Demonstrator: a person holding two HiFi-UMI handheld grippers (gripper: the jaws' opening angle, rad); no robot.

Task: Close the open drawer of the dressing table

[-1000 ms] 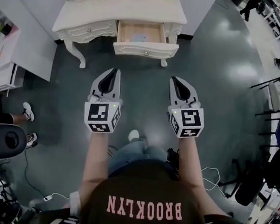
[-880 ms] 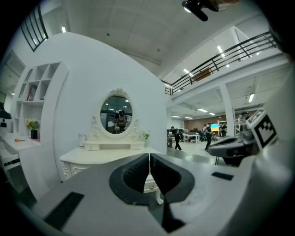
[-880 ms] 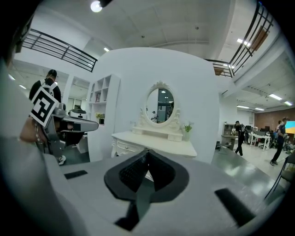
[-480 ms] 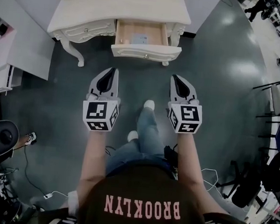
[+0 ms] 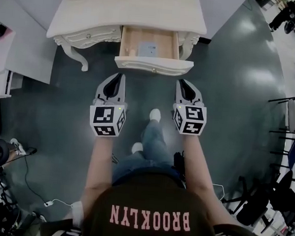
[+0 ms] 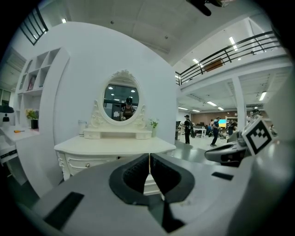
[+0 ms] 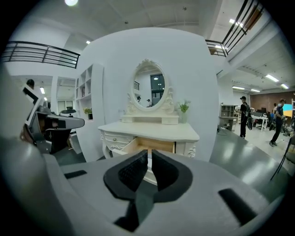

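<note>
Both left gripper (image 5: 121, 78) and right gripper (image 5: 181, 84), jaws together and empty, have advanced to just short of the open drawer (image 5: 152, 65) of the dressing table (image 5: 129, 16); push pending.

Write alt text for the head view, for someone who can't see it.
From above, a cream dressing table stands on a dark floor with its middle drawer pulled open. In front of the drawer, a person holds the left tool and right tool, both shut and empty, pointing toward it.
</note>
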